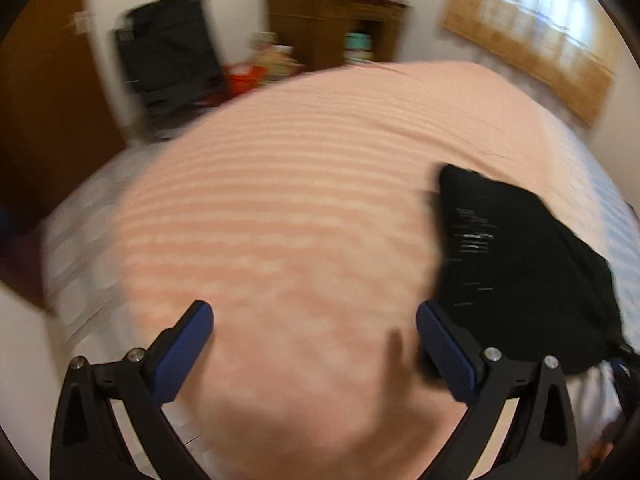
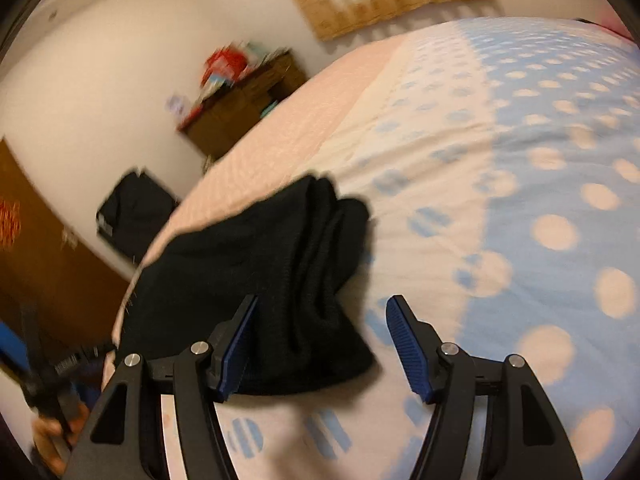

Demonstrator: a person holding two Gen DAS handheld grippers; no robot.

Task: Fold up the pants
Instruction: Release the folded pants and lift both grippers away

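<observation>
Gaping wide, empty — left tool (image 1: 314, 350), right tool (image 2: 322, 346) — blurred black pants (image 2: 260, 280) bundled, folds indistinct.

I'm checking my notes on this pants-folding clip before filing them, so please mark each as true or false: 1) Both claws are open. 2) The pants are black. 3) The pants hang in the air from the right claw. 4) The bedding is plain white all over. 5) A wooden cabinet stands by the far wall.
1) True: the left claw and right claw are both open, holding nothing.
2) True: the pants are black.
3) False: they lie bunched on the bed.
4) False: it is pink striped on one part, blue and cream dotted on another.
5) True: the cabinet stands there.
</observation>
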